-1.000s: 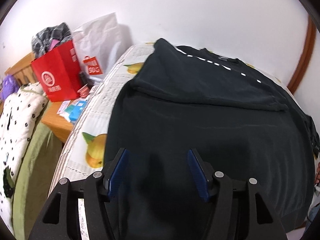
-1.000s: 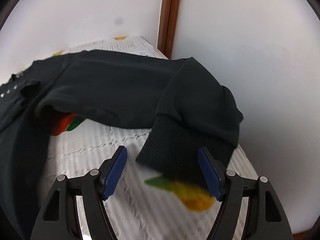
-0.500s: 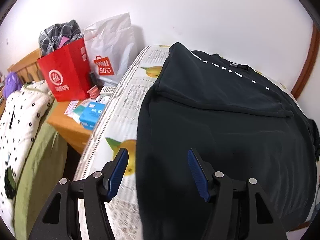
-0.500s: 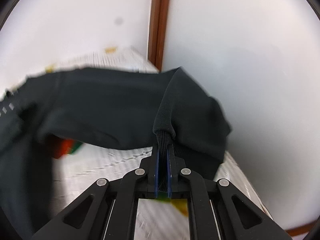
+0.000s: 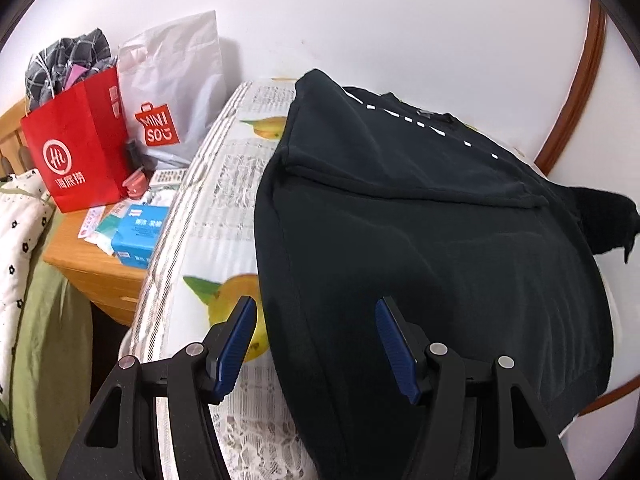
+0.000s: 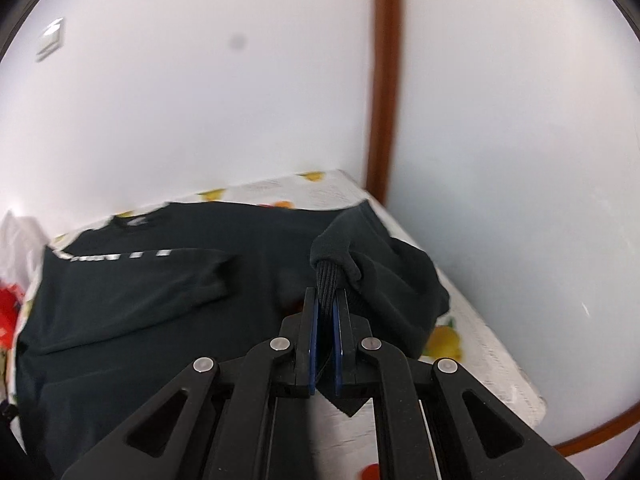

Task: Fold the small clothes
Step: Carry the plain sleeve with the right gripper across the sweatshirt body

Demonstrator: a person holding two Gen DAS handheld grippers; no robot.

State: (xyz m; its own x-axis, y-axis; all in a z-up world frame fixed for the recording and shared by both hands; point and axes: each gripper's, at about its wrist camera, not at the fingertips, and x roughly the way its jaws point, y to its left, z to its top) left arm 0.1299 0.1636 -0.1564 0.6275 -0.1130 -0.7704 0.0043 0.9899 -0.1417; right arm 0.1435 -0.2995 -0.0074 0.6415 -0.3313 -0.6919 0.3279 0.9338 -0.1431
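The black sweatshirt (image 5: 420, 240) lies spread on the fruit-print bed (image 5: 216, 216), one sleeve folded across its chest. The right gripper (image 6: 325, 300) has its fingers pinching the ribbed cuff (image 6: 329, 276) of the other sleeve, lifted at the garment's 3 o'clock side. The left gripper (image 5: 314, 340) hovers over its 7 o'clock hem edge, fingers spread, gripping nothing

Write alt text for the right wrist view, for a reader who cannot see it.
The right claw is shut on the ribbed cuff of a black sweatshirt, lifting that sleeve above the fruit-print bedcover. White walls stand behind.
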